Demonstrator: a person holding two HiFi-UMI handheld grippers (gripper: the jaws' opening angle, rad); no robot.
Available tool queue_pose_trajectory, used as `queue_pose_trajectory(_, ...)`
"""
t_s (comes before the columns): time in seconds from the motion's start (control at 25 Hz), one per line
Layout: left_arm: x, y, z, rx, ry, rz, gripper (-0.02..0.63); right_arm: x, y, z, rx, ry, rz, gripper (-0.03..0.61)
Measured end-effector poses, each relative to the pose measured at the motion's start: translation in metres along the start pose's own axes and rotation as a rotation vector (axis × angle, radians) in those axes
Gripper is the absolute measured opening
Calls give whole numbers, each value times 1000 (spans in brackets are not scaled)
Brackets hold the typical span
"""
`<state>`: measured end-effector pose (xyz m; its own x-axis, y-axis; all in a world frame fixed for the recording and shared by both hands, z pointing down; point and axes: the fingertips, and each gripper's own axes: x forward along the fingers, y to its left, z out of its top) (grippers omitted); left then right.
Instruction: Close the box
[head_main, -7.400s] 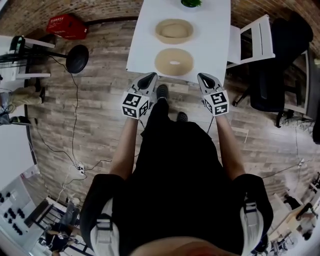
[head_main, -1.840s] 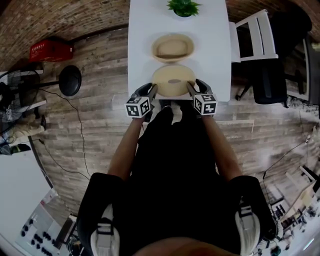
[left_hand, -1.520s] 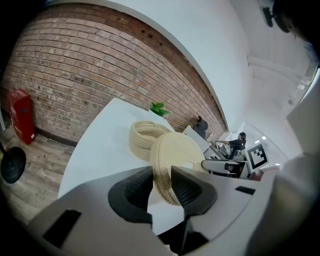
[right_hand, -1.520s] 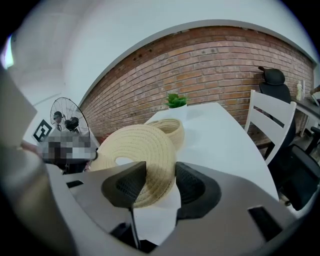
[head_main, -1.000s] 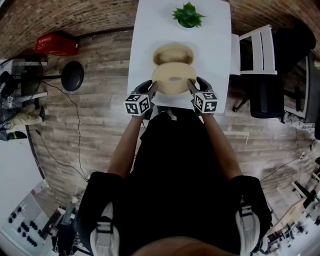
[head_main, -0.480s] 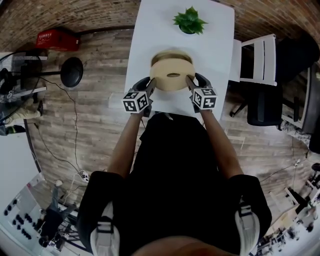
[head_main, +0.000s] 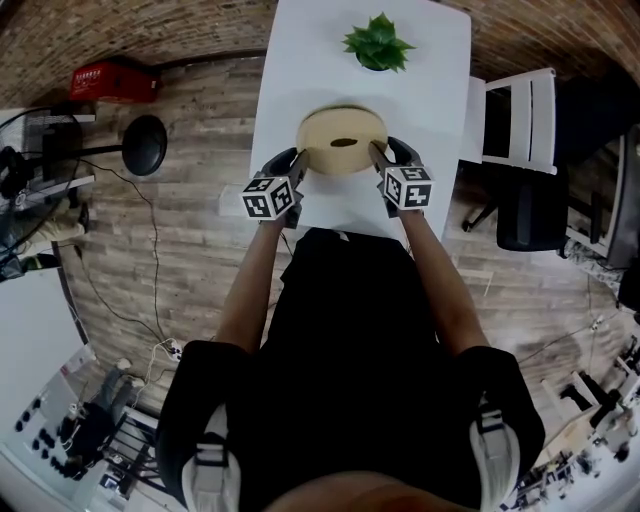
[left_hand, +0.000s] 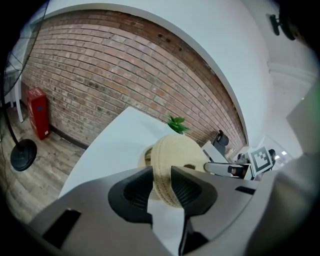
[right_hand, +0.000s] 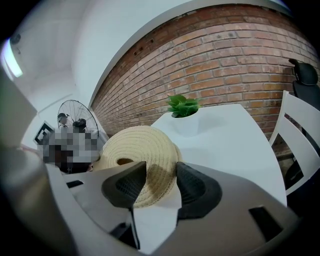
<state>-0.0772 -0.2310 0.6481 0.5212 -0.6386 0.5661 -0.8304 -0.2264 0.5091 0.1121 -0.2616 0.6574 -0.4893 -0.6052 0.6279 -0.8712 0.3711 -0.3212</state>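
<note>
White table (head_main: 300, 60): runs away from the person over a plank floor, toward a brick wall.
White chair (head_main: 515, 100): stands just beside the table's right edge.
Round woven lid (head_main: 342, 140): hangs over the table's near half, with a hole at its middle, gripped on both sides.
Box (left_hand: 145, 157): lies under the lid and is almost wholly covered in the head view. Shows only as a woven sliver behind the lid in the left gripper view. Touching the lid or apart from it: cannot tell.
Potted plant (head_main: 378, 45): stands past the lid toward the table's far end, apart from it.
Left gripper (head_main: 296, 160): pinches the lid's left rim, jaws partly closed, both pads pressed on the weave.
Right gripper (head_main: 382, 152): clamps the lid's right rim the same way, with the rim caught between its pads.
</note>
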Motion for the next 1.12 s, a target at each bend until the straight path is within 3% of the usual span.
queue_pose_trajectory(1.12, 34, 18, 7, 31, 56, 11, 137, 21, -11, 10, -80, 41, -22, 186)
